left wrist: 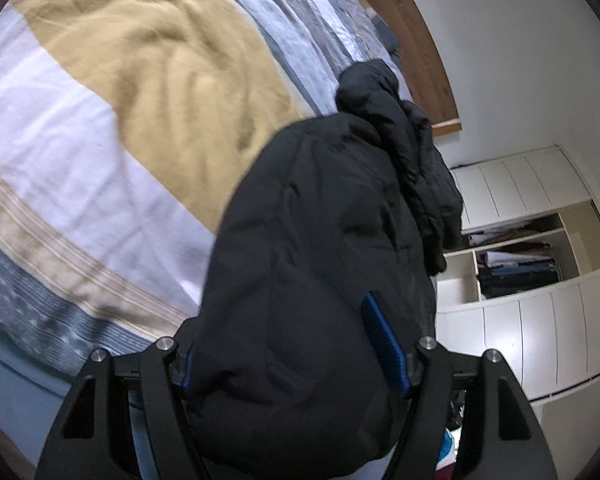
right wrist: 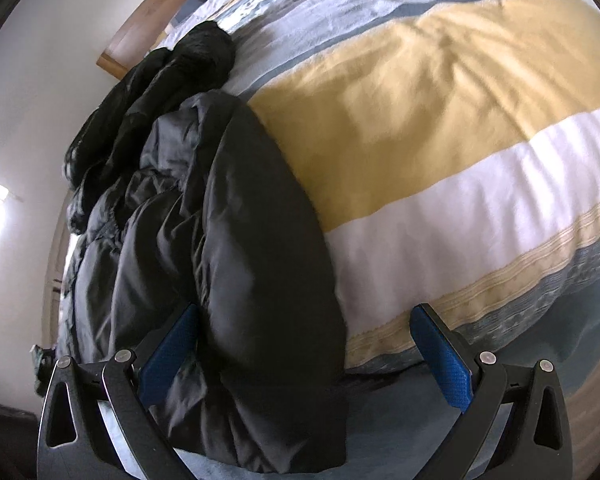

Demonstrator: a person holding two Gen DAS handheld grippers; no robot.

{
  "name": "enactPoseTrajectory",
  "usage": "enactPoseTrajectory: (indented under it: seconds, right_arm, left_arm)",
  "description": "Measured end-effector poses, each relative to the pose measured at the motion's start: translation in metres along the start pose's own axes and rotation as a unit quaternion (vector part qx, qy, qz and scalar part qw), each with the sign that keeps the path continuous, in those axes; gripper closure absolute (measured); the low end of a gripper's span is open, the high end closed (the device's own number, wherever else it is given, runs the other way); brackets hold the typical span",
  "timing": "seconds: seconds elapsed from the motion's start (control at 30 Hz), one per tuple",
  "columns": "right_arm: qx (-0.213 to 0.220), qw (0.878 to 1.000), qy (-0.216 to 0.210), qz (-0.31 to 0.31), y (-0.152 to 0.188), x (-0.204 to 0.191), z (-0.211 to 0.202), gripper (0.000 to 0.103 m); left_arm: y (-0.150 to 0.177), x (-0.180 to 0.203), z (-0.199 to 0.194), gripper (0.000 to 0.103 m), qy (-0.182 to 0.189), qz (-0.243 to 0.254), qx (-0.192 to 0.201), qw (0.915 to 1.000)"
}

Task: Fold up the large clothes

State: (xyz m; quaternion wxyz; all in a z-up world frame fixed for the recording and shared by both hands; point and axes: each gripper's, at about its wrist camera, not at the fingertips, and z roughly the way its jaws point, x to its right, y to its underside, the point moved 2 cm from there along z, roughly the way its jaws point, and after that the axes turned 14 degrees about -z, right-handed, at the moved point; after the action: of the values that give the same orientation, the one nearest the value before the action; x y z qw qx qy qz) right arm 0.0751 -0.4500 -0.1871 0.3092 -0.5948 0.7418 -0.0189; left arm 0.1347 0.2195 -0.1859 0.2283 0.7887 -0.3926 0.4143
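So right up against my left tool (left wrist: pixel 296 344) there's this big black puffer jacket (left wrist: pixel 320 264), bunched into a fat wad that fills the whole gap between the fingers. The jaws stand wide and both blue pads (left wrist: pixel 384 340) sit against the fabric, one half buried on the left side, so I'd call that gripping the jacket, just a really bulky handful of it.

Over on my right tool (right wrist: pixel 304 344) it's a different story. The jaws are spread wide too, but only the left blue pad (right wrist: pixel 168 356) is up against the jacket (right wrist: pixel 260 240). The right finger (right wrist: pixel 440 360) is out on its own with nothing on it, well clear of the fabric, with bedding showing behind it. So that one's open, touching the jacket on one side but not clamping it.

The jacket itself runs away from me along the edge of the bed, crumpled and puffy, and farther on it ends in a darker rumpled lump (right wrist: pixel 204 48), can't tell if that's a hood or a sleeve.

Under it all is a striped duvet (right wrist: pixel 460 160): white band nearest, then a wide mustard-yellow one, then pale blue and grey stripes. A wooden headboard (left wrist: pixel 416 40) sits at the far end against a plain white wall (left wrist: pixel 520 60). Off to the side in the left view there's a white panelled wardrobe (left wrist: pixel 520 184) with open shelves of folded clothes (left wrist: pixel 516 268).
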Motion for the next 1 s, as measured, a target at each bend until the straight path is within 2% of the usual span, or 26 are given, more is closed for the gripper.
enactPoseTrajectory:
  seconds: [0.4,0.57,0.67,0.8,1.0]
  right_arm:
    - [-0.018,0.992,-0.126,0.000,0.010,-0.020,0.015,0.000]
    - [-0.022,0.990,-0.140,-0.003,0.012,-0.024,0.016,0.001]
    - [-0.023,0.989,-0.143,-0.002,0.011,-0.026,0.019,0.007]
    - [-0.028,0.989,-0.148,0.001,0.014,-0.024,0.021,0.024]
    - [-0.029,0.987,-0.155,-0.001,0.017,-0.026,0.023,0.038]
  left_arm:
    - [0.021,0.010,0.003,0.035,0.048,0.016,-0.051,0.9974]
    - [0.027,0.011,0.002,0.035,0.054,0.021,-0.056,0.9967]
    - [0.029,0.012,0.004,0.035,0.054,0.020,-0.055,0.9968]
    - [0.031,0.016,0.008,0.035,0.040,0.026,-0.046,0.9978]
    - [0.038,0.024,0.017,0.037,0.014,0.042,-0.041,0.9982]
